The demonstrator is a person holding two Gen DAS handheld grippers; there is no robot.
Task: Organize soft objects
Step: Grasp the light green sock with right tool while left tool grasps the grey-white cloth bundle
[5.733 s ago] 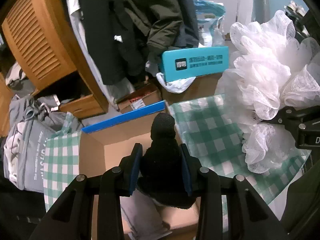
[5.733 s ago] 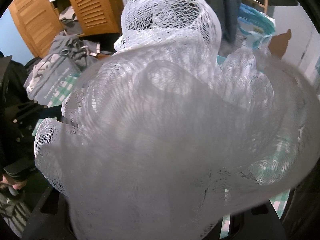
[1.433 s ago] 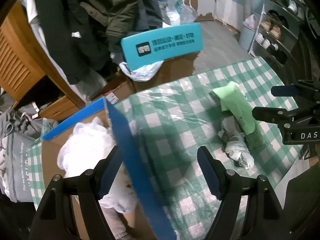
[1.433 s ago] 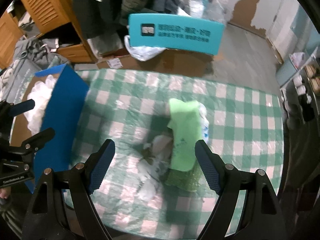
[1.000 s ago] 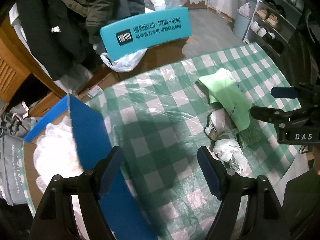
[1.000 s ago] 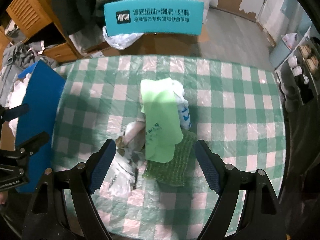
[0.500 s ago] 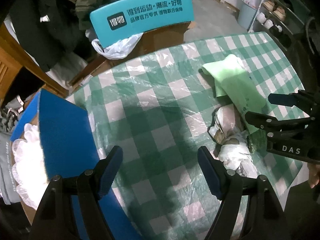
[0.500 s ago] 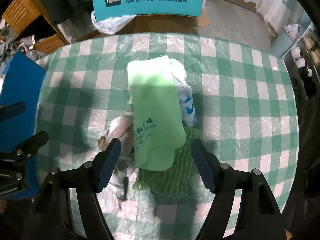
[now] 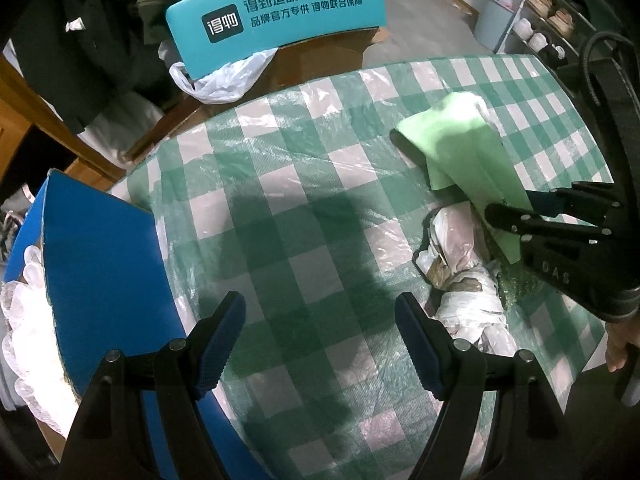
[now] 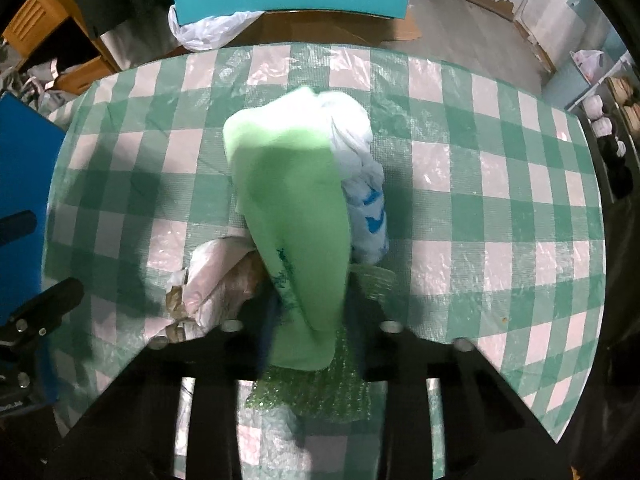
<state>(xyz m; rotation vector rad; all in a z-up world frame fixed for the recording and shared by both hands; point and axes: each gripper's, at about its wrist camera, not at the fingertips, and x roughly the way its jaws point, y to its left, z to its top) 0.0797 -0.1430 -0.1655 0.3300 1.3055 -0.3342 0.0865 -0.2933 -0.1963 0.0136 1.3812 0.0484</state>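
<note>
My right gripper (image 10: 310,312) has just been closing and now pinches the near end of the green cloth (image 10: 292,216), mid-table on the pile. Risk – lifting could drag the white bag (image 10: 360,184) or sparkly pad (image 10: 320,384) along. My left gripper (image 9: 320,336) hangs open, empty. A second ago both sat higher, the right wide.

Green-and-white checked tablecloth (image 9: 320,184) under clear plastic. Behind the table there's a teal box (image 9: 276,12) with Chinese lettering, a white plastic bag (image 9: 216,80) tucked just below it, dark coats (image 9: 80,40) hanging left, shoe rack (image 9: 560,20) far right.
</note>
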